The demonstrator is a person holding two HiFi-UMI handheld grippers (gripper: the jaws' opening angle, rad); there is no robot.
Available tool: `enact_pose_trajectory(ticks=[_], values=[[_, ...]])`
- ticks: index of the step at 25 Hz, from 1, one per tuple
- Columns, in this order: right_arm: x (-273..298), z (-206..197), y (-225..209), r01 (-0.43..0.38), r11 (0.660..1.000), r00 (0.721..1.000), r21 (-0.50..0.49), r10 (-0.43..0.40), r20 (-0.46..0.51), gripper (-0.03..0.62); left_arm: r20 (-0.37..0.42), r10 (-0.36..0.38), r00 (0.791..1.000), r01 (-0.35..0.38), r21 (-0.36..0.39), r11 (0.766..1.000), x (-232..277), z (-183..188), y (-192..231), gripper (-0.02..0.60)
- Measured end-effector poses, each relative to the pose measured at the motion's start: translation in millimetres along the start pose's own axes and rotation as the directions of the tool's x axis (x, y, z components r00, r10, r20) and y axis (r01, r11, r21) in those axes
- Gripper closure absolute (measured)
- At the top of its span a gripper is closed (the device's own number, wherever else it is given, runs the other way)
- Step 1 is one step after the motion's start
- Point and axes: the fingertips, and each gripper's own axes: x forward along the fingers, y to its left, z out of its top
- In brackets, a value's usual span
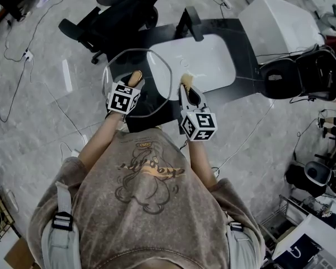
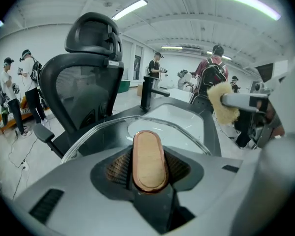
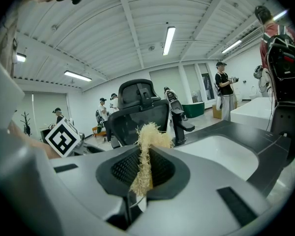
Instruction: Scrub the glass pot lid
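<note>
The glass pot lid (image 1: 155, 72) hangs above the dark counter at the sink's left end. My left gripper (image 1: 135, 83) is shut on its copper-coloured oval handle (image 2: 149, 160), and the lid's clear rim (image 2: 101, 128) curves beyond the jaws. To the right, my right gripper (image 1: 186, 88) is shut on a pale yellow fibre scrubber (image 3: 146, 151). The scrubber (image 1: 186, 80) sits just off the lid's right edge without touching it. In the left gripper view the scrubber (image 2: 222, 102) shows up high at the right, apart from the glass.
A white sink basin (image 1: 204, 60) lies in a black counter, with a black faucet (image 1: 191, 21) behind it. A black office chair (image 1: 120, 7) stands behind the lid. A white box (image 1: 280, 18) is at the far right. Cables run over the floor; people stand in the background.
</note>
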Motion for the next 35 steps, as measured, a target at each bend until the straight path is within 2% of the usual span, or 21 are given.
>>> enact_pose_trajectory(ticks=[8,11,13,16,18,20,22,23,25,27,30,31,32,33,35], values=[[-5,6,-13,0.047,0.999,0.999,0.003,-0.047,0.02,0.554,0.122,-0.07,0.99,0.059,0.089,0.994,-38,69,-19,0.4],[-8,10,-17,0.064,0.998,0.997,0.005,-0.064,0.032,0.554,0.141,-0.096,0.985,0.085,0.08,0.993,-44,78,-22,0.4],[-10,12,-20,0.078,0.997,0.996,0.008,-0.079,0.039,0.554,0.15,-0.125,0.981,0.119,0.046,0.992,-47,81,-22,0.4],[-15,13,-26,0.102,0.995,0.993,0.02,-0.103,0.049,0.554,0.179,-0.185,0.966,0.196,-0.043,0.98,-52,84,-23,0.402],[-19,14,-30,0.117,0.993,0.991,0.028,-0.119,0.054,0.554,0.21,-0.237,0.948,0.265,-0.115,0.957,-55,88,-24,0.4],[-22,14,-32,0.131,0.991,0.99,0.031,-0.132,0.057,0.554,0.255,-0.296,0.92,0.347,-0.187,0.919,-59,93,-24,0.4],[-24,15,-32,0.139,0.99,0.988,0.034,-0.141,0.061,0.554,0.315,-0.355,0.88,0.44,-0.259,0.86,-63,99,-25,0.4],[-25,15,-32,0.142,0.989,0.988,0.036,-0.144,0.062,0.554,0.349,-0.383,0.855,0.489,-0.294,0.821,-65,103,-25,0.4],[-26,16,-31,0.148,0.988,0.987,0.038,-0.15,0.065,0.554,0.424,-0.439,0.792,0.591,-0.355,0.724,-72,110,-28,0.4],[-27,17,-30,0.153,0.987,0.986,0.038,-0.155,0.068,0.554,0.497,-0.487,0.718,0.688,-0.407,0.6,-78,115,-30,0.402],[-27,16,-28,0.16,0.986,0.984,0.039,-0.162,0.07,0.554,0.597,-0.526,0.605,0.795,-0.484,0.365,-85,118,-35,0.4],[-27,16,-28,0.162,0.986,0.984,0.04,-0.165,0.071,0.554,0.624,-0.533,0.572,0.817,-0.489,0.304,-88,120,-36,0.4],[-27,16,-27,0.164,0.986,0.983,0.042,-0.166,0.071,0.554,0.643,-0.537,0.546,0.832,-0.49,0.259,-90,122,-37,0.4],[-28,17,-26,0.165,0.985,0.983,0.044,-0.168,0.073,0.554,0.658,-0.539,0.526,0.842,-0.49,0.225,-91,122,-37,0.4],[-28,17,-23,0.166,0.985,0.983,0.044,-0.169,0.075,0.554,0.676,-0.54,0.501,0.854,-0.489,0.181,-94,122,-37,0.4]])
